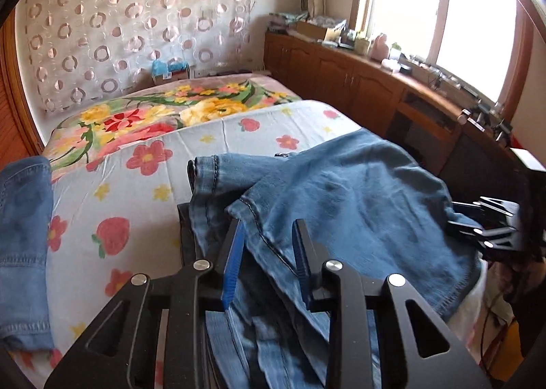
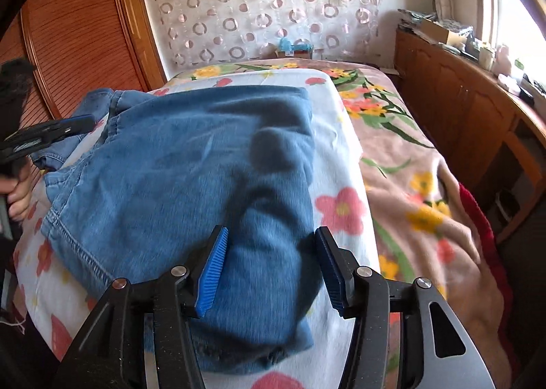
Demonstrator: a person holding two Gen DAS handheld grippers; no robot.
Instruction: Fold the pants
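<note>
Both tongs, left (image 1: 269, 238) and right (image 2: 273, 245), gape over jeans (image 2: 191, 163).

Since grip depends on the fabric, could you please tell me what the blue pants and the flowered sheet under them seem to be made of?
The blue pants look like denim: matte, faded weave, stitched hems. The flowered white sheet looks like thin, smooth cloth, perhaps cotton, with creases showing.
</note>
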